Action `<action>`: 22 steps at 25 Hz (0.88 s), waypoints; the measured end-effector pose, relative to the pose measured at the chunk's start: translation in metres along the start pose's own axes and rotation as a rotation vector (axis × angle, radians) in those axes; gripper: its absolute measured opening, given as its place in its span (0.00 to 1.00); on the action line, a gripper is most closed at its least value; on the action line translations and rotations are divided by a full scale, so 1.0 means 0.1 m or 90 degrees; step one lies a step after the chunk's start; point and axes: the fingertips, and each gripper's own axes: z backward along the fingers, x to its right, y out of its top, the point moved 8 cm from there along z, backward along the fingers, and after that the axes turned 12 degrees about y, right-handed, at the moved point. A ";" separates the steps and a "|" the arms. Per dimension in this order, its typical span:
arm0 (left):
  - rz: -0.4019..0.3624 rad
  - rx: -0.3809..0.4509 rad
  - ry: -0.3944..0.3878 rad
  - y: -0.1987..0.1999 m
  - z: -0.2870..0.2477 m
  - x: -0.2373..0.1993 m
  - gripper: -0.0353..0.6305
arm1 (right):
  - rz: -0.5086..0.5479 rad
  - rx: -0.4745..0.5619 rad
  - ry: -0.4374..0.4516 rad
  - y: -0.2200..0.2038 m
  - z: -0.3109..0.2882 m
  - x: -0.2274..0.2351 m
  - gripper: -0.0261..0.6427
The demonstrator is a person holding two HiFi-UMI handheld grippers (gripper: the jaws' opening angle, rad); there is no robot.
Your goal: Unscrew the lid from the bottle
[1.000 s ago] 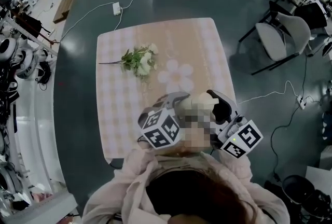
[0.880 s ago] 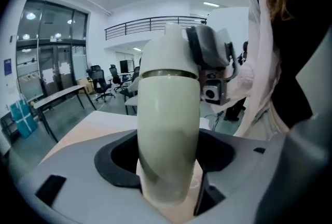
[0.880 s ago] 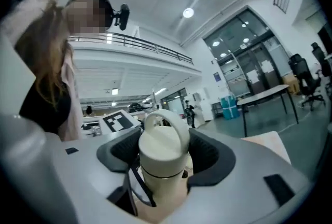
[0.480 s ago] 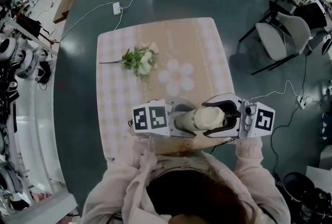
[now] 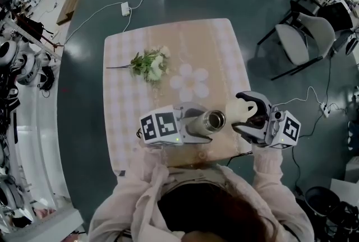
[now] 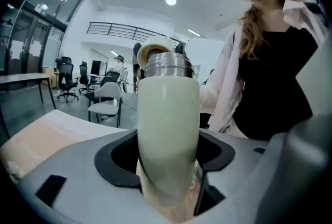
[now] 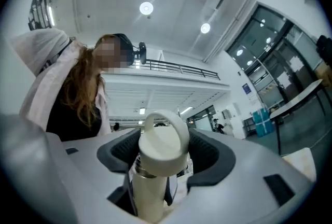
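Observation:
My left gripper (image 5: 196, 123) is shut on the cream bottle (image 5: 210, 121), which is held low over the table's near edge. The bottle's steel mouth is bare and points right. In the left gripper view the bottle (image 6: 168, 124) fills the space between the jaws, its steel neck at the top. My right gripper (image 5: 247, 115) is shut on the cream lid (image 5: 240, 106) with its carry loop. The lid hangs a short way right of the mouth, clear of it. The right gripper view shows the lid (image 7: 161, 148) between the dark pads with a steel collar under it.
The table (image 5: 120, 140) has a pale checked cloth. A bunch of white flowers (image 5: 150, 64) lies at its far left. A white flower-shaped mat (image 5: 190, 83) sits in the middle. Office chairs (image 5: 305, 39) stand to the right, and cables run over the floor.
Half a second ago the lidded bottle lay level between both grippers. Now the lid is off, and my right gripper has drawn away to the right with it.

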 end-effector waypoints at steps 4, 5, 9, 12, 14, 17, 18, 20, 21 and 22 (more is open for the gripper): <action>-0.002 0.024 0.105 0.02 0.04 -0.10 0.53 | -0.007 -0.004 -0.136 0.00 0.12 0.07 0.49; 0.000 0.033 0.127 0.02 0.06 -0.12 0.53 | -0.011 -0.007 -0.169 -0.02 0.15 0.08 0.49; -0.008 0.077 0.207 0.08 0.12 -0.17 0.53 | -0.028 -0.024 -0.281 -0.12 0.23 0.09 0.49; -0.011 0.120 0.269 0.15 0.12 -0.21 0.53 | -0.035 -0.067 -0.345 -0.23 0.31 0.09 0.49; -0.020 0.136 0.307 0.19 0.11 -0.23 0.53 | -0.042 -0.098 -0.374 -0.31 0.36 0.09 0.49; -0.040 0.137 0.343 0.19 0.09 -0.24 0.53 | -0.058 -0.135 -0.401 -0.45 0.41 0.07 0.49; -0.043 0.135 0.348 0.17 0.08 -0.24 0.53 | -0.062 -0.148 -0.408 -0.50 0.41 0.06 0.49; -0.042 0.128 0.352 0.13 0.09 -0.23 0.53 | -0.068 -0.166 -0.418 -0.57 0.41 0.04 0.49; -0.041 0.125 0.353 0.11 0.09 -0.23 0.53 | -0.070 -0.169 -0.420 -0.60 0.41 0.03 0.49; -0.040 0.122 0.354 0.10 0.09 -0.22 0.53 | -0.071 -0.170 -0.422 -0.61 0.41 0.02 0.49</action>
